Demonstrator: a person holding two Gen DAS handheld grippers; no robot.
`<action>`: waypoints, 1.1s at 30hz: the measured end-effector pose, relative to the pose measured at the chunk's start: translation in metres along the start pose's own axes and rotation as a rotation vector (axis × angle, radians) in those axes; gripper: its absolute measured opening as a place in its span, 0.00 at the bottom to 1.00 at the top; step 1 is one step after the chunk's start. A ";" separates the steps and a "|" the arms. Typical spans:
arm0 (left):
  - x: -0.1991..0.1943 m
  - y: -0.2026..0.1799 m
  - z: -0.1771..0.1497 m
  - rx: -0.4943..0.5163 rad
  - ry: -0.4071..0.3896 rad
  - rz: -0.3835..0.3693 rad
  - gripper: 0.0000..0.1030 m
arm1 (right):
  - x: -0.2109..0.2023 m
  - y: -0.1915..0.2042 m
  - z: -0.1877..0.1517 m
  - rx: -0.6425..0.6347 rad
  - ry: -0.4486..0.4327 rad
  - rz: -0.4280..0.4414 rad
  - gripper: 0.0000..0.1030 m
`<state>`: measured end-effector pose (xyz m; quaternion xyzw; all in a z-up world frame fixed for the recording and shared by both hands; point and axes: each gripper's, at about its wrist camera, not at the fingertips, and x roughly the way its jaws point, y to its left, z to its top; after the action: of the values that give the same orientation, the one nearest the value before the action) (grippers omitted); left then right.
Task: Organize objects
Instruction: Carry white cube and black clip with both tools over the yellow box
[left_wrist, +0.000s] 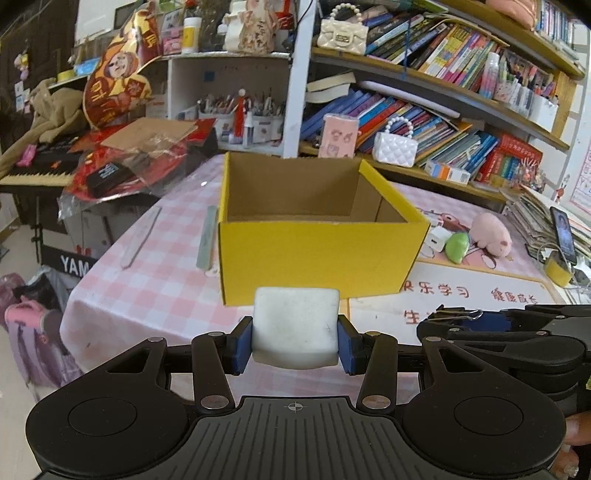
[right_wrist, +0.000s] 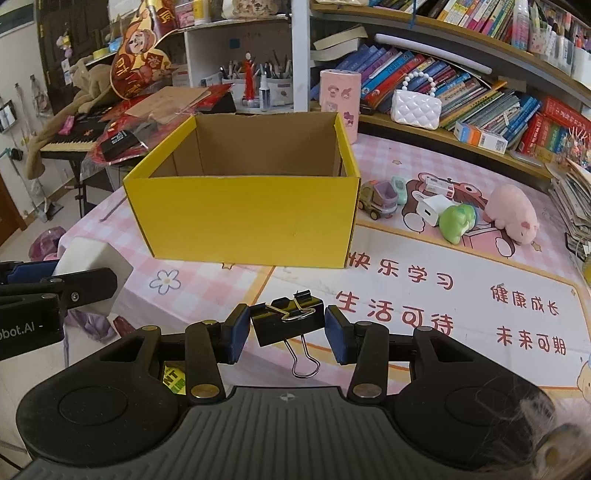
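Observation:
An open yellow cardboard box (left_wrist: 317, 254) stands on the pink checked table; it also shows in the right wrist view (right_wrist: 243, 218), and its inside looks bare. My left gripper (left_wrist: 295, 345) is shut on a white block (left_wrist: 296, 325) just in front of the box; the block also shows in the right wrist view (right_wrist: 92, 258). My right gripper (right_wrist: 286, 328) is shut on a black binder clip (right_wrist: 290, 320) above the mat, to the right of the left gripper. The clip's tip shows in the left wrist view (left_wrist: 458, 314).
Right of the box lie a pink plush pig (right_wrist: 513, 214), a green toy (right_wrist: 456, 221), a white charger (right_wrist: 430, 208), a toy truck (right_wrist: 378, 201) and a small mint gadget (right_wrist: 399, 186). A printed mat (right_wrist: 443, 295) covers the table's right. Bookshelves stand behind; a keyboard (right_wrist: 74, 138) sits left.

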<state>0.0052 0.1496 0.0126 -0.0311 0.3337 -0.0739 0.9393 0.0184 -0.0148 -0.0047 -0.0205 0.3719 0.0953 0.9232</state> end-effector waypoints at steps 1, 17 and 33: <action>0.001 0.000 0.003 0.004 -0.008 -0.004 0.43 | 0.000 0.000 0.002 0.001 -0.005 -0.001 0.40; 0.036 0.008 0.081 -0.003 -0.131 0.032 0.43 | 0.033 -0.019 0.090 0.005 -0.152 0.018 0.40; 0.130 -0.010 0.114 0.034 -0.046 0.150 0.43 | 0.137 -0.021 0.140 -0.225 -0.087 0.059 0.41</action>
<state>0.1756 0.1201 0.0213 0.0083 0.3120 -0.0081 0.9500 0.2145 0.0014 0.0012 -0.1091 0.3190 0.1642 0.9270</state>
